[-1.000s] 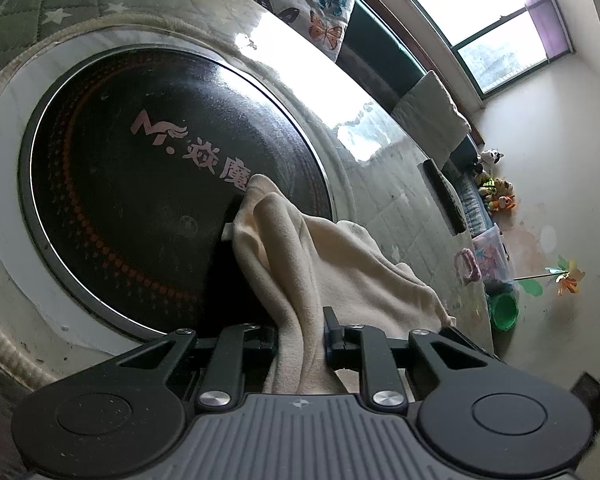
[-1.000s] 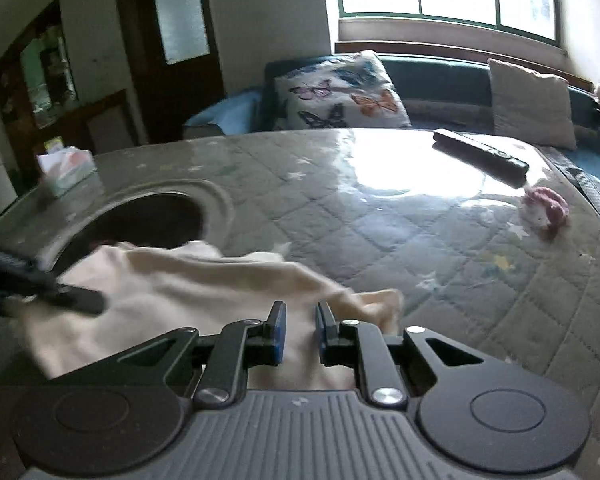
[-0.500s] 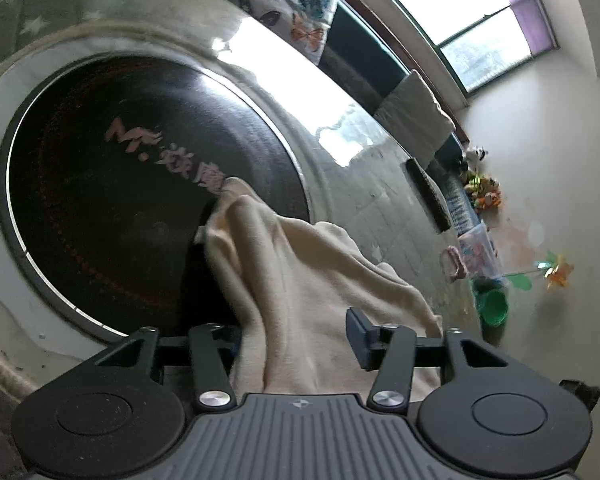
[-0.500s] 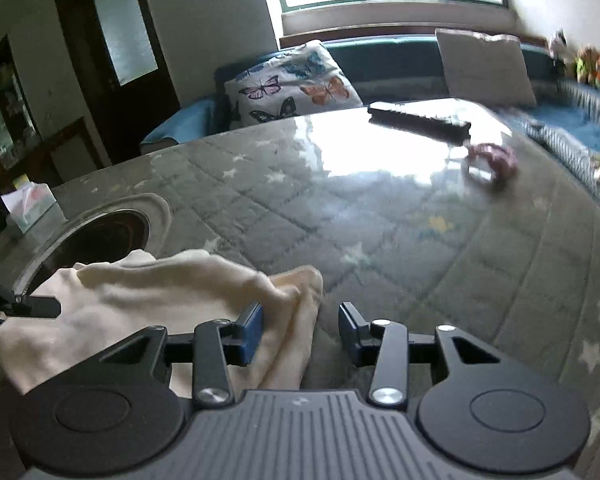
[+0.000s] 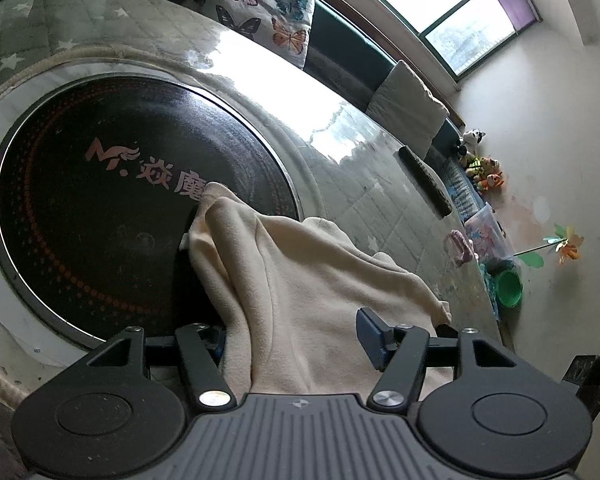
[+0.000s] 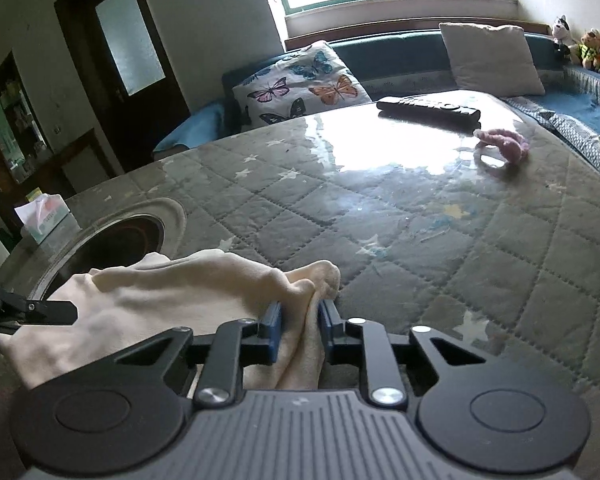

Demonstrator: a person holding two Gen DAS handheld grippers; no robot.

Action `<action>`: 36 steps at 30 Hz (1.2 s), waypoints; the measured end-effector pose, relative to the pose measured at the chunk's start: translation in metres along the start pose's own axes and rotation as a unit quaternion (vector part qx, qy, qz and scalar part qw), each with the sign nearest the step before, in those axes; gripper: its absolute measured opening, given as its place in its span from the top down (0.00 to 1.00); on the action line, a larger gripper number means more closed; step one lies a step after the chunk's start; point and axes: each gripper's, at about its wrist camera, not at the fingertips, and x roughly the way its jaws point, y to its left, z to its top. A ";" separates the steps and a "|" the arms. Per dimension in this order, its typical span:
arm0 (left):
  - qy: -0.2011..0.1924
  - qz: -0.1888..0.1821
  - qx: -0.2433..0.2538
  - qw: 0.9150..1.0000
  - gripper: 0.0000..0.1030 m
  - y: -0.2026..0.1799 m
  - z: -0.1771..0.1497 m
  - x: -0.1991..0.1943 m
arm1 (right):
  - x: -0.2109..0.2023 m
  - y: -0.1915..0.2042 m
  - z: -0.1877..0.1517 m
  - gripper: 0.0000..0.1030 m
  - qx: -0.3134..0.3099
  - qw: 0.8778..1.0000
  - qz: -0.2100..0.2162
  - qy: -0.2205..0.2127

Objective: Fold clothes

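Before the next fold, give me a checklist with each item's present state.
1. Right hand-held gripper closed on the cream fleece garment: ok.
2. Left hand-held gripper gripping the garment: not ok, fingers wide apart, cloth loose between them.
3. Garment flat: not ok, bunched and draped.
4. Garment off the round black cooktop: not ok, one edge overlaps it.
5. Quilted grey table cover beside the garment bare: ok.

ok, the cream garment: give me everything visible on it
The cream garment looks like soft fleece, plain, rumpled and bunched rather than flat. It lies on the quilted table cover, one end over the dark round cooktop. The left gripper straddles it, open; the right gripper pinches a fold near its edge.
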 end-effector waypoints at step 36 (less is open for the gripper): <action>-0.011 0.039 0.087 0.995 0.82 -0.042 0.000 0.003 | -0.039 -0.004 0.002 0.91 0.033 0.998 0.002 -0.057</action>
